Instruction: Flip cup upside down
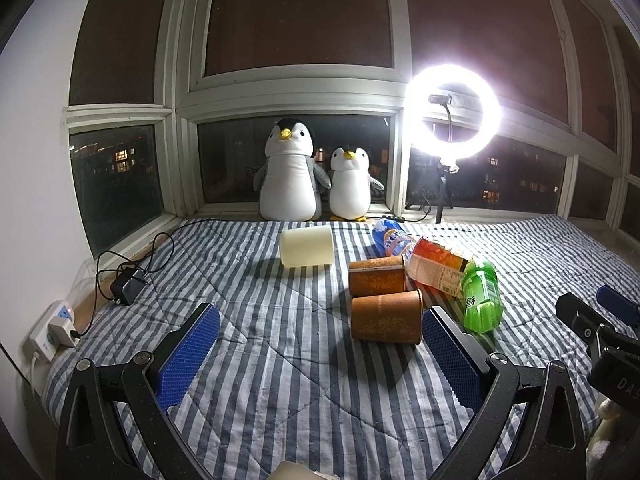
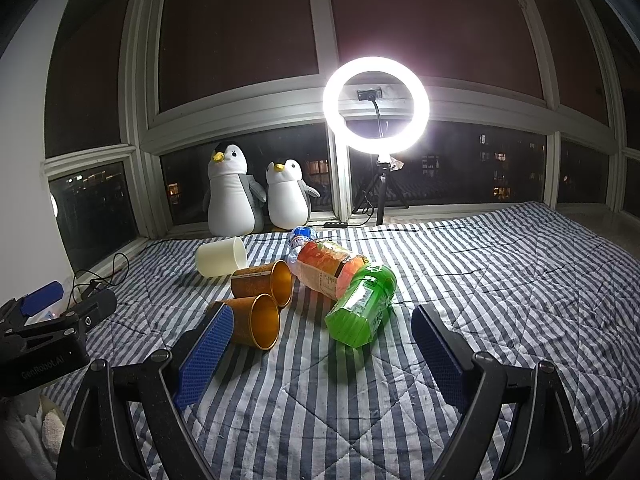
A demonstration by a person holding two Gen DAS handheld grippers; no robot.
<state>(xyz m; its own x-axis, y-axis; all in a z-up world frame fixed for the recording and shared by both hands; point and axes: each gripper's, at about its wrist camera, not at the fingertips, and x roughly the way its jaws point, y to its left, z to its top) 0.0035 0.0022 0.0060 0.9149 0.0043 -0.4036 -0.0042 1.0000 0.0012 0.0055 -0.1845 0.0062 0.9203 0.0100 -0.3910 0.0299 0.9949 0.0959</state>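
Observation:
Three cups lie on their sides on the striped blanket: a cream cup (image 1: 306, 247) (image 2: 221, 257) at the back, and two brown cups with gold insides, the far one (image 1: 377, 275) (image 2: 262, 281) and the near one (image 1: 386, 317) (image 2: 256, 321). My left gripper (image 1: 320, 332) is open and empty above the blanket, the near brown cup just inside its right finger (image 1: 452, 360). My right gripper (image 2: 322, 332) is open and empty, the near brown cup beside its left finger (image 2: 206, 354). The right gripper also shows in the left wrist view (image 1: 600, 320), the left gripper in the right wrist view (image 2: 60, 312).
Three bottles lie right of the cups: green (image 1: 482, 296) (image 2: 360, 306), orange (image 1: 438, 266) (image 2: 328, 266), blue-capped water (image 1: 392, 238) (image 2: 300, 236). Two penguin plushes (image 1: 294, 172) (image 2: 236, 192) and a ring light (image 1: 454, 114) (image 2: 376, 106) stand at the window. A charger and power strip (image 1: 54, 328) lie left.

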